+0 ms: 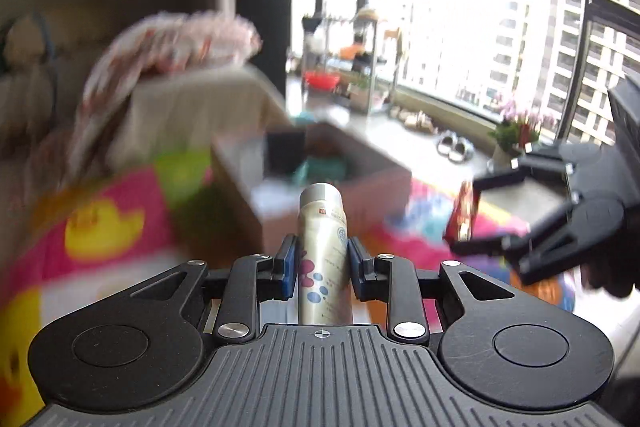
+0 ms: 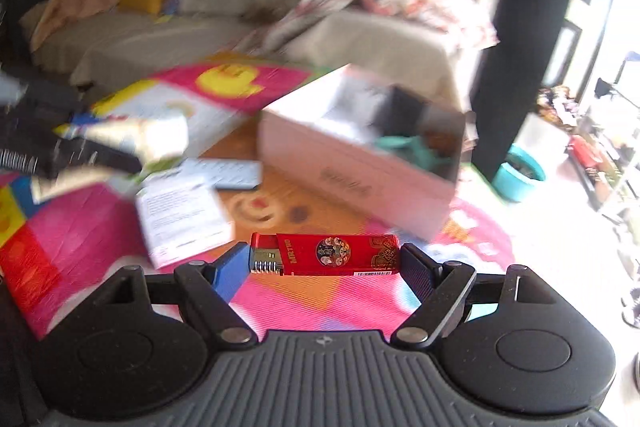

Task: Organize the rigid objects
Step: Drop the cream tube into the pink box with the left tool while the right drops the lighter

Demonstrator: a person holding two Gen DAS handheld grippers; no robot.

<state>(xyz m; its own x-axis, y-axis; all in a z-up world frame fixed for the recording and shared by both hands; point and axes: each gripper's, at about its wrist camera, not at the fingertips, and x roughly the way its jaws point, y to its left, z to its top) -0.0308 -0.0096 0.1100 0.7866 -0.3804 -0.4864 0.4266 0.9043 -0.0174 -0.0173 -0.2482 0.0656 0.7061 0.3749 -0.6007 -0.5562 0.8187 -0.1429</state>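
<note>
My left gripper (image 1: 322,251) is shut on a slim beige spray bottle (image 1: 323,223) with pink and blue dots, which points forward and is held off the floor. To its right, my right gripper (image 1: 464,217) holds a red lighter (image 1: 463,211). In the right wrist view the right gripper (image 2: 324,255) is shut on the red lighter (image 2: 336,254), gripped end to end between the pads. An open pinkish cardboard box (image 2: 352,171) sits ahead on the colourful play mat (image 2: 80,227), with dark and teal items inside. The blurred left gripper and bottle (image 2: 160,139) appear at the left.
A white carton (image 2: 180,215) and a grey remote (image 2: 228,173) lie on the mat left of the box. A beige sofa (image 2: 160,35) with a patterned blanket stands behind. A black pillar (image 2: 520,27) and a teal bowl (image 2: 518,173) are at the right.
</note>
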